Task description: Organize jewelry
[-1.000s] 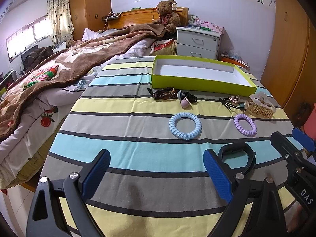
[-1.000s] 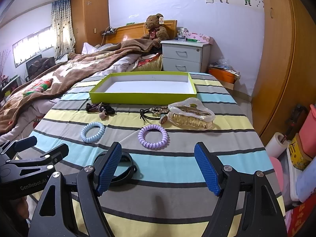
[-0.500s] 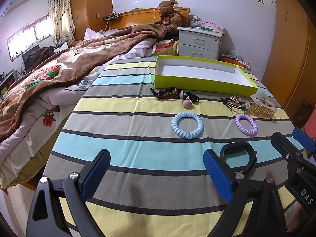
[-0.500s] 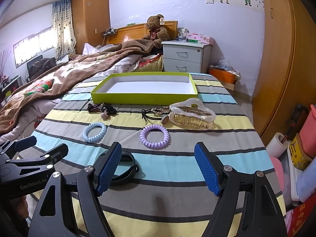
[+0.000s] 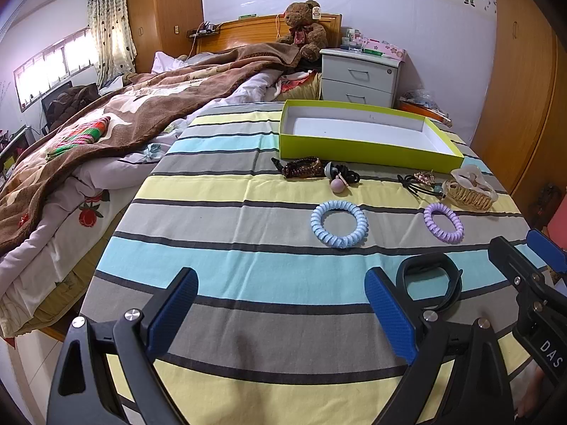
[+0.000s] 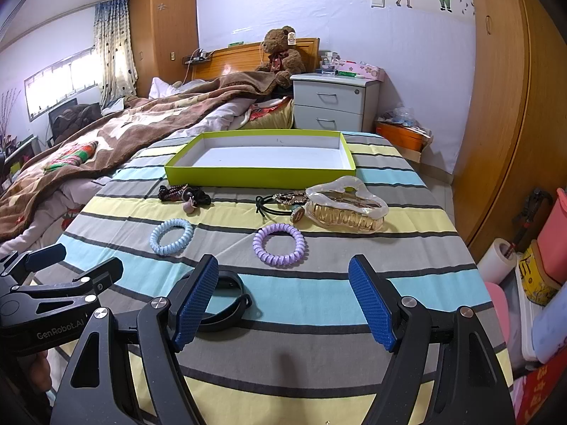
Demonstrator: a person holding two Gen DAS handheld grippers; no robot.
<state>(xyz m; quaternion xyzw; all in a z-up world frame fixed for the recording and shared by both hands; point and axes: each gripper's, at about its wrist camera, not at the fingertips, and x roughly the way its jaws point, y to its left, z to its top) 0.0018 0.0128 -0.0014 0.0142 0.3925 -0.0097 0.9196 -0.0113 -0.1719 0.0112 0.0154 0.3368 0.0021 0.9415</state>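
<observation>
Jaws of the left gripper point(image 5: 281, 313) and right gripper point(image 6: 283, 302) gape wide above the striped worktop point(image 5: 230, 212), a black band point(image 6: 221, 301) between them, hair ties nearer the green tray point(image 6: 260, 175).

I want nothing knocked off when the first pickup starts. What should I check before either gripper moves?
1. Left gripper open, holding nothing: ok.
2. Right gripper open, holding nothing: ok.
3. Green tray has room, nothing in it: ok.
4. Black band lies partly behind the right gripper's left finger; touching or apart: cannot tell.
5. Purple coil tie lies flat, apart from the hair claw: ok.
6. Black elastic tangled with the charms beside it: not ok.
</observation>
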